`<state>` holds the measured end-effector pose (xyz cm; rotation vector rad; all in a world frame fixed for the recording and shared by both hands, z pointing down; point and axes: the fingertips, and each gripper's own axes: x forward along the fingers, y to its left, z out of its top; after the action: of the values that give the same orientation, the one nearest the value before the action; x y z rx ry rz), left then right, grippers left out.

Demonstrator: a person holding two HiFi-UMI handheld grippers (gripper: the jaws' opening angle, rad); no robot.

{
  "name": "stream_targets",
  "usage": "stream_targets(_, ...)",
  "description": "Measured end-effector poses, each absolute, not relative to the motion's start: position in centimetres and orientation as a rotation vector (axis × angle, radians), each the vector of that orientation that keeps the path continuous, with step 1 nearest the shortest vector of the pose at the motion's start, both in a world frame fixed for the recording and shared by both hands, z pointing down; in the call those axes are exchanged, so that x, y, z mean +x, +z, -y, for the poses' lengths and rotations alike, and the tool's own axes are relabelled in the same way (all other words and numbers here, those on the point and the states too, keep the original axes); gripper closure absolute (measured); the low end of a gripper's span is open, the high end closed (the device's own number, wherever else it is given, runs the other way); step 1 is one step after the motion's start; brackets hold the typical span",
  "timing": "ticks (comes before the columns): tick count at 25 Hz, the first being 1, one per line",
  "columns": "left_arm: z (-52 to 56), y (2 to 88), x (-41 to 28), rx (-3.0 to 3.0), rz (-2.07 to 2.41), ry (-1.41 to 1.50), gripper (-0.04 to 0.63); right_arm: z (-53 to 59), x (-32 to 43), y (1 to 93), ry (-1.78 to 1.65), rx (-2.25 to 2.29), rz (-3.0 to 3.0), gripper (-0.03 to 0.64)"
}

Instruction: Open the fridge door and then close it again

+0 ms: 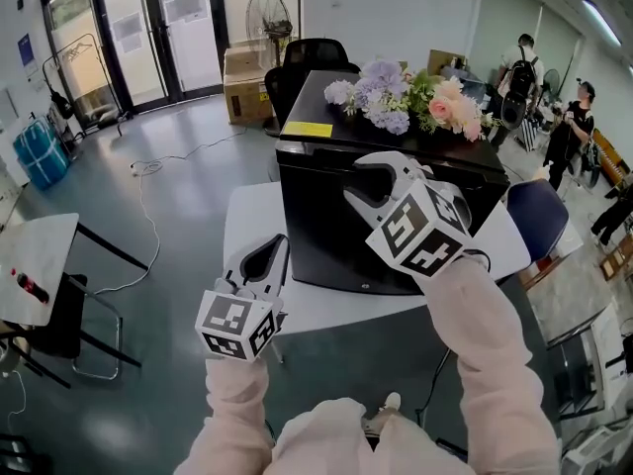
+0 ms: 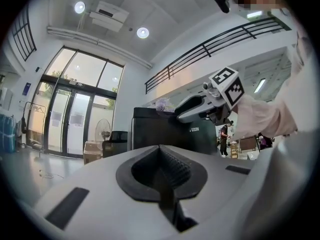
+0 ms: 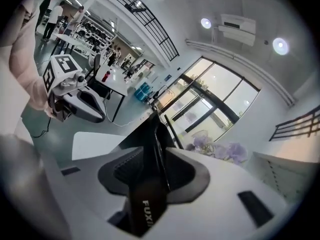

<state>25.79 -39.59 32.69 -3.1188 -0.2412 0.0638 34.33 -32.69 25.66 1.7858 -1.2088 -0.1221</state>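
A black mini fridge stands on a white table, and its door looks closed in the head view. My right gripper is at the top front edge of the fridge, jaws apart. In the right gripper view the door's black edge, with white lettering, lies in the gap of that gripper, and the pads do not press on it. My left gripper hangs lower left in front of the fridge, shut and holding nothing. From the left gripper I see the fridge and the right gripper ahead.
A bunch of flowers and a yellow sticker lie on the fridge top. A black office chair and a cardboard box stand behind, a blue chair to the right, a small side table to the left. People stand far right.
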Motion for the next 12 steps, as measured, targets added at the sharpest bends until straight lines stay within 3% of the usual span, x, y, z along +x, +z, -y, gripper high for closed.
stream_targets(12,42.0,34.2,24.5,-3.117,0.158,0.026,0.584,33.8,36.0,27.0,-0.026,1.739,1.037,0.492)
